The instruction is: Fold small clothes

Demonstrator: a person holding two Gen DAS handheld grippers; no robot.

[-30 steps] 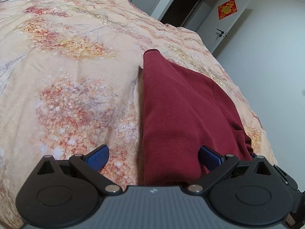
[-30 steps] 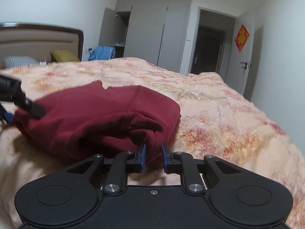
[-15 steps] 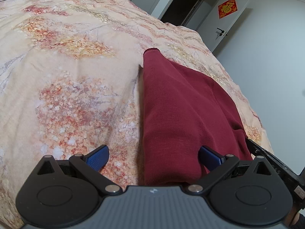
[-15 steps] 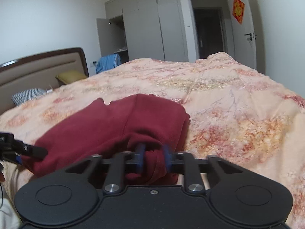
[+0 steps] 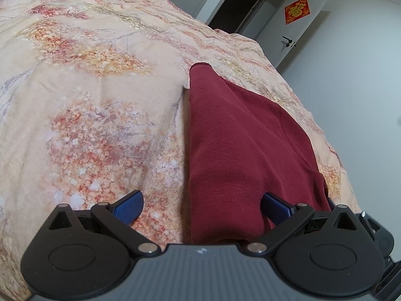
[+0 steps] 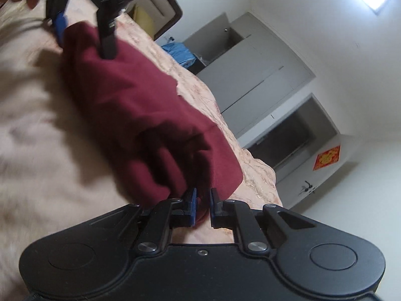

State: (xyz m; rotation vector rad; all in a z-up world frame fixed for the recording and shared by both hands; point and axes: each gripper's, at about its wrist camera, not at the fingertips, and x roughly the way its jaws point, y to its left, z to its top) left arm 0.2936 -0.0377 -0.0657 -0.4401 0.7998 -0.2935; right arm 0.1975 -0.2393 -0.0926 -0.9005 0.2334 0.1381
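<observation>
On the floral bedspread point(image 5: 87, 100) lies a maroon garment point(image 5: 230, 150).

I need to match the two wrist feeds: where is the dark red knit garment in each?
Left wrist: dark red knit garment lies right of centre on the floral bedspread.
Right wrist: it crosses from upper left to centre.
Shared landmark: red door decoration.

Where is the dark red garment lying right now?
In the left wrist view the dark red garment lies on the floral bedspread, right of centre, near the bed's edge.
</observation>
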